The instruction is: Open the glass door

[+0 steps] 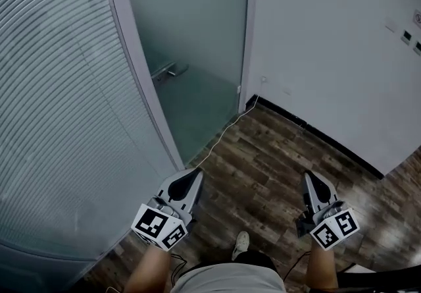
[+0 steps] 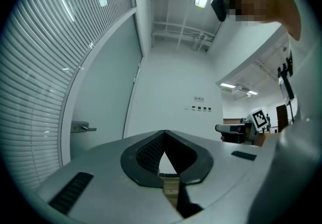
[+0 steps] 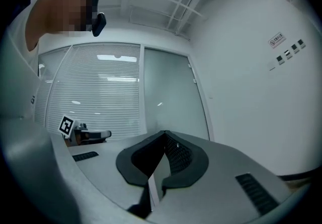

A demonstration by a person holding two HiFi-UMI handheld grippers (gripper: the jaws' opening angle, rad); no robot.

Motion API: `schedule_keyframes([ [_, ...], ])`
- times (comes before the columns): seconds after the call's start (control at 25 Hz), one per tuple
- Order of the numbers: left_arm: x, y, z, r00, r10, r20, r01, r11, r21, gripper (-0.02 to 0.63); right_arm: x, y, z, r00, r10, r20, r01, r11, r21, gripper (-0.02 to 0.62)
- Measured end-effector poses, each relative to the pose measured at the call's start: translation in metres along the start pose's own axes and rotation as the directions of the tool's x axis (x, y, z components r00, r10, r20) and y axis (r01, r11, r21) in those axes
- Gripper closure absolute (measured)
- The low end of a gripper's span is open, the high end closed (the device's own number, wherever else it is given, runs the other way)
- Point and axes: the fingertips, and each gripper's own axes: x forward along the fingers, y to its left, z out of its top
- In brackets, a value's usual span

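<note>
Head view: the frosted glass door point(image 1: 191, 35) stands shut at upper centre. Its lever handle point(image 1: 170, 72) lies level, long axis across the pane. The left gripper point(image 1: 195, 173) and right gripper point(image 1: 308, 177) sit low, well apart from it.

Left gripper view: jaws together, empty; the handle is at mid left, pointing right.

Right gripper view: jaws together, empty; the door fills the centre.

I judge this the approach; next, one gripper must reach the handle and press it.

Ahead of the grey left gripper point(image 1: 195, 174) the glass door point(image 1: 191, 41) is frosted pale green; left of it, blinds point(image 1: 59, 101) run in fine white stripes. Below, dark brown wood-grain floor point(image 1: 263, 153); rightward, white wall point(image 1: 329, 41).
</note>
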Motion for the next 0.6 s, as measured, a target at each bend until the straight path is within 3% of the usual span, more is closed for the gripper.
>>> schedule_keyframes([
  [0.28, 0.084, 0.026, 0.002, 0.993, 0.117, 0.011, -0.117, 0.993, 0.002, 0.606, 0.079, -0.088, 0.012, 0.994, 0.108, -0.013, -0.107, 0.994, 0.016, 0.595],
  [0.6, 0.124, 0.067, -0.002, 0.972, 0.234, -0.01, -0.234, 0.972, 0.024, 0.606, 0.16, -0.122, -0.005, 0.97, 0.239, -0.041, -0.237, 0.971, 0.039, 0.595],
])
